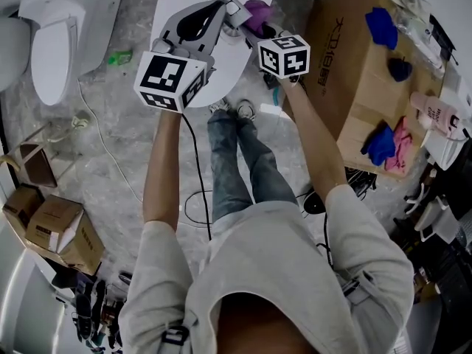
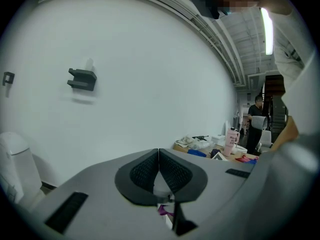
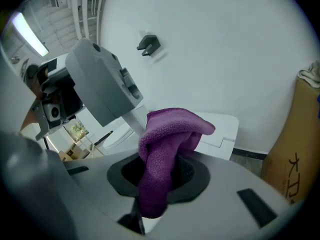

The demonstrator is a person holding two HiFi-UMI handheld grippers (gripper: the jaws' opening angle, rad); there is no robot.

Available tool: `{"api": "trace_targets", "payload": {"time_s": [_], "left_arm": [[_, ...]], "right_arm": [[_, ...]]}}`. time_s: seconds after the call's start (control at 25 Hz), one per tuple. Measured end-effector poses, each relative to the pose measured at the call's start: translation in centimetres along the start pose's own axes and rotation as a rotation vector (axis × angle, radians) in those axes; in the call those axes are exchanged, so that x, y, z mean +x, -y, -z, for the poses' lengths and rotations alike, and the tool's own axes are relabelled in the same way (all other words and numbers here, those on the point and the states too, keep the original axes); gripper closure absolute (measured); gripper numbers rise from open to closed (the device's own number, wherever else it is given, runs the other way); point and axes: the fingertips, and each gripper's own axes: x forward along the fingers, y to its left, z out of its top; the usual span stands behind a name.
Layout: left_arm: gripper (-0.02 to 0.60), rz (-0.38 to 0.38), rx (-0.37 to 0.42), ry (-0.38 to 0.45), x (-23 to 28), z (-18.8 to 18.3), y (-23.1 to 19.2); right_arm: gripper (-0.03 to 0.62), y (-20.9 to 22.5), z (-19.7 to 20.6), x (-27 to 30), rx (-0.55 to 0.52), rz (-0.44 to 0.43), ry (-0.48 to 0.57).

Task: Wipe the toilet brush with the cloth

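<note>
Both tools are held out in front of the person, above the floor, tips close together.

Left tool (image 2: 159, 160): jaws pressed together on the white handle of the toilet brush (image 3: 134, 125). The pads meet at their tips, and the handle sits between them lower down. The brush head cannot be made out in any view.

Right tool (image 3: 161, 171): jaws pinching the purple cloth (image 3: 167, 144). The cloth is bunched between the pads, folds over at the top and hangs down the near side.

Contact: in the right gripper view the handle runs down from the left tool's tip into the fold of the cloth, so cloth and handle are touching. In the head view the cloth lies just right of the left tool's tip.

Surroundings:
- A white toilet (image 1: 51, 43) stands at the far left on the grey floor (image 1: 110, 146).
- A cardboard box (image 1: 346, 87) is at the right, with blue cloths (image 1: 381, 26) and a pink cloth (image 1: 402, 140) on top.
- 1 dark bracket (image 2: 82, 79) is on the white wall beyond the tools.
</note>
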Motion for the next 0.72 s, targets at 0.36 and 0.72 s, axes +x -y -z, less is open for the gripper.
{"api": "trace_targets", "payload": {"time_s": [0.36,0.72], "left_arm": [[0.56,0.0,-0.012,0.014,-0.1,0.0,-0.1],[0.56,0.004,-0.011,0.009,-0.2,0.0,0.1]], "right_arm": [[0.503,1.2,3.6,2.5,0.005,0.012,-0.114],[0.503,2.4,7.7,3.9,0.003,0.037,-0.236]]}}
